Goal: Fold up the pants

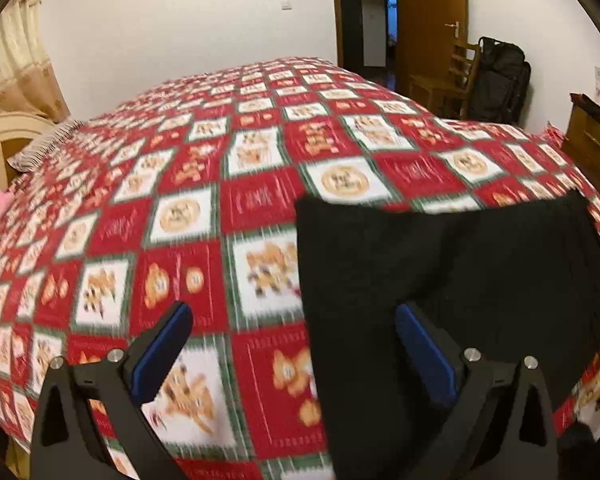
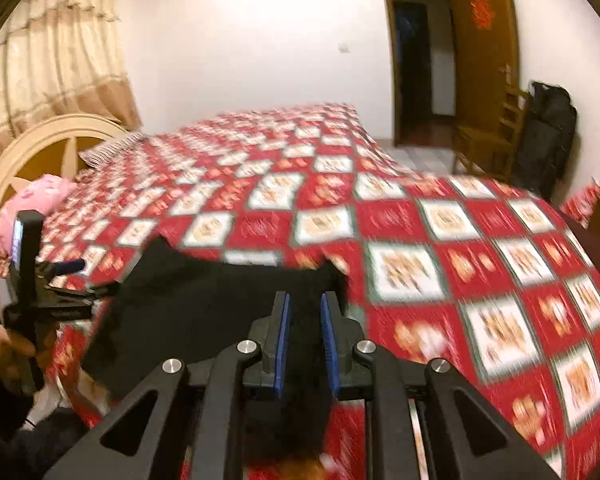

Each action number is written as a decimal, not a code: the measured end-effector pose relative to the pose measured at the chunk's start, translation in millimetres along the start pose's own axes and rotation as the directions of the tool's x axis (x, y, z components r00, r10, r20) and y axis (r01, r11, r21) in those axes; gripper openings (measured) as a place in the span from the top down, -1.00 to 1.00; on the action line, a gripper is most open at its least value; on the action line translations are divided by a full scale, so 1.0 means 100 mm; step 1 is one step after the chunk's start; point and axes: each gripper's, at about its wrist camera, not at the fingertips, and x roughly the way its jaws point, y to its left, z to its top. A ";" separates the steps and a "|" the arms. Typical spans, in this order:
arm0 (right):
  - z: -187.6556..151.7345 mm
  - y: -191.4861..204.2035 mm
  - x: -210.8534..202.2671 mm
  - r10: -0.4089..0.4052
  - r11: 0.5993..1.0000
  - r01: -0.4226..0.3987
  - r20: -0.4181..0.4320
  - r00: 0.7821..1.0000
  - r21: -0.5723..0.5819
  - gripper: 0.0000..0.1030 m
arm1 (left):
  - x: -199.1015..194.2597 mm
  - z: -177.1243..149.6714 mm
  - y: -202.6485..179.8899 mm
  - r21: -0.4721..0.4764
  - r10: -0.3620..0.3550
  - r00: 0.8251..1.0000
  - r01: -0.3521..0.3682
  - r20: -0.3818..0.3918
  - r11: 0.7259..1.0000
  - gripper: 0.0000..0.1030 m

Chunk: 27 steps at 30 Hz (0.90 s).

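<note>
The black pants lie folded on the red patterned bedspread near its front edge. My left gripper is open and empty, with its right finger over the pants' left edge. In the right wrist view the pants stretch leftward, and my right gripper is shut on a fold of the black cloth at their right end. The left gripper shows at the far left of that view, held in a hand beside the pants.
A pink pillow and a striped pillow lie by the cream headboard. A wooden chair, a black bag and an open door stand beyond the bed. A wooden cabinet is at the right.
</note>
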 end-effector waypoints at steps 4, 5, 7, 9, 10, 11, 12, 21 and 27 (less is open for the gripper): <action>0.11 0.22 0.47 -0.013 0.997 0.008 -0.065 0.998 -0.072 0.67 | 0.23 0.20 -0.11 -0.019 0.066 0.998 -0.066 0.003 0.998 -1.00; 0.10 0.26 0.63 -0.039 0.996 0.030 -0.097 0.995 -0.088 0.67 | 0.31 0.21 -0.13 -0.020 0.080 0.997 -0.081 -0.015 0.997 -1.00; 0.04 0.29 0.87 -0.125 0.986 0.108 -0.139 0.982 -0.128 0.67 | 0.49 0.22 -0.19 -0.013 0.118 0.992 -0.119 -0.053 0.993 -1.00; -0.04 0.25 1.02 -0.147 0.983 0.125 -0.164 0.975 -0.137 0.68 | 0.66 0.19 -0.20 -0.019 0.141 0.986 -0.143 -0.094 0.989 -1.00; -0.05 0.25 1.02 -0.154 0.981 0.134 -0.146 0.977 -0.139 0.68 | 0.69 0.19 -0.19 -0.038 0.141 0.986 -0.145 -0.092 0.989 -1.00; -0.05 0.26 1.00 -0.168 0.978 0.146 -0.146 0.975 -0.147 0.68 | 0.70 0.19 -0.17 -0.055 0.136 0.986 -0.142 -0.094 0.988 -1.00; -0.06 0.27 1.00 -0.175 0.977 0.153 -0.147 0.974 -0.151 0.68 | 0.70 0.20 -0.17 -0.056 0.136 0.986 -0.142 -0.097 0.988 -1.00; -0.04 0.30 1.01 -0.213 0.975 0.200 -0.142 0.967 -0.098 0.67 | 0.69 0.18 -0.26 -0.025 0.181 0.981 -0.184 -0.072 0.983 -1.00; -0.03 0.31 0.99 -0.231 0.973 0.224 -0.156 0.960 -0.058 0.67 | 0.67 0.18 -0.30 -0.007 0.211 0.976 -0.212 -0.061 0.977 -1.00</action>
